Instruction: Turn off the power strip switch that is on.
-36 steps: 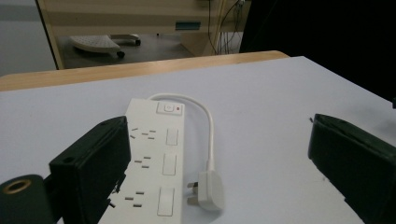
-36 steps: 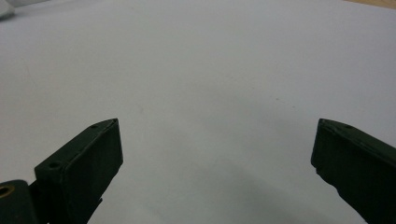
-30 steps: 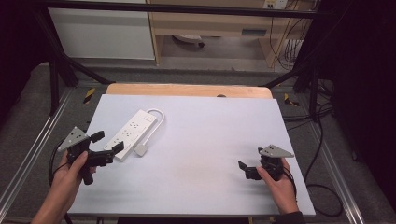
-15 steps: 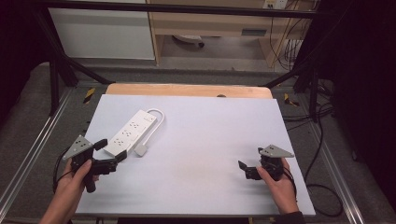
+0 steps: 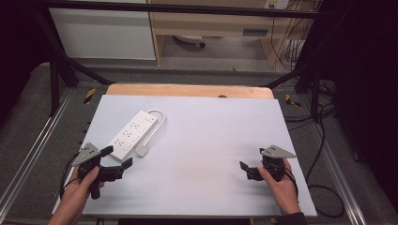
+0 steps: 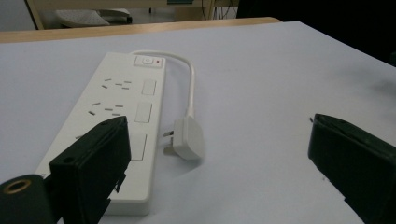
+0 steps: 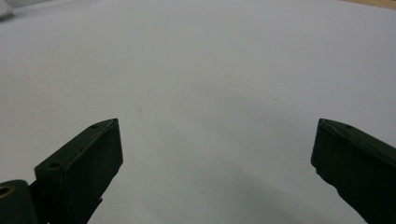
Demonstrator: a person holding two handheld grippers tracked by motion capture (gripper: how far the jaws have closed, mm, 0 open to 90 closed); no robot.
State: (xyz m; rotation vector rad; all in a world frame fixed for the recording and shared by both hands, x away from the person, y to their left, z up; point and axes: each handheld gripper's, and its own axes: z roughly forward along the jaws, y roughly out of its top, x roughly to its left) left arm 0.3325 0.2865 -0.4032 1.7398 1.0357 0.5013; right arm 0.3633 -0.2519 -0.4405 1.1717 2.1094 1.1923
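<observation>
- A white plastic power strip (image 5: pixel 133 134) with a short looped cord lies on the pale grey-topped desk (image 5: pixel 206 154), set at a slant toward the desk's left side.
- Its white plug (image 6: pixel 187 138) lies flat just beside the near end of the power strip, prongs pointing toward it, not inserted in any socket.
- The left gripper (image 5: pixel 117 162), held in a person's hand, hovers just short of the near end of the power strip; its jaws stand wide apart and hold nothing.
- The right gripper (image 5: pixel 246 169) sits well apart from the power strip, low over bare desk, jaws likewise spread and empty.
- The step in hand appears to be the approach: the left gripper is lined up on the power strip and plug, no grasp made yet.
- The next move likely calls for easing forward and closing on the plug, or steadying the power strip body first.
</observation>
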